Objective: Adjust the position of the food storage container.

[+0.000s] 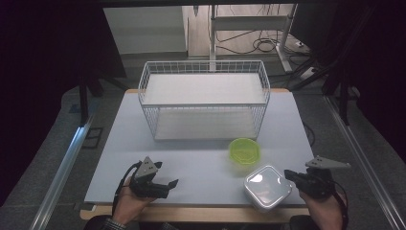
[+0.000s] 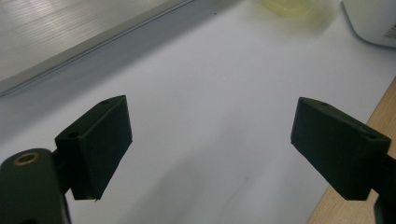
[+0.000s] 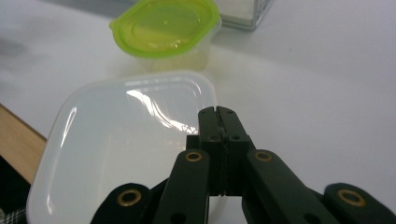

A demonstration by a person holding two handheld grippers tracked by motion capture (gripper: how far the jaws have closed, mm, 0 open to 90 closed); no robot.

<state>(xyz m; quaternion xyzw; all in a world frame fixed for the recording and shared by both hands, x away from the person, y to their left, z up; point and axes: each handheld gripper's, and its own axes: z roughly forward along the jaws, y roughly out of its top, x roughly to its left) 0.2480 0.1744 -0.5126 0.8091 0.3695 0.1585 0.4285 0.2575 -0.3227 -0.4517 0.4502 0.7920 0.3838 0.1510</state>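
A square white container with a translucent lid (image 1: pixel 267 187) (image 3: pixel 126 135) sits near the table's front edge at the right. Just behind it stands a small round tub with a lime-green lid (image 1: pixel 244 150) (image 3: pixel 166 25). My right gripper (image 1: pixel 288 174) (image 3: pixel 217 113) is shut, its jaws pressed together, with the tips at the white container's right edge; I see nothing between them. My left gripper (image 1: pixel 166 176) (image 2: pixel 210 135) rests low at the front left with its jaws wide open over bare table. In the left gripper view the green tub (image 2: pixel 289 7) and the white container (image 2: pixel 373 21) lie far ahead.
A tall white wire basket (image 1: pixel 204 98) (image 2: pixel 70 32) stands at the back middle of the white tabletop (image 1: pixel 201 158). The table's wooden front edge (image 1: pixel 201 211) runs just before my hands. Dark curtains flank both sides.
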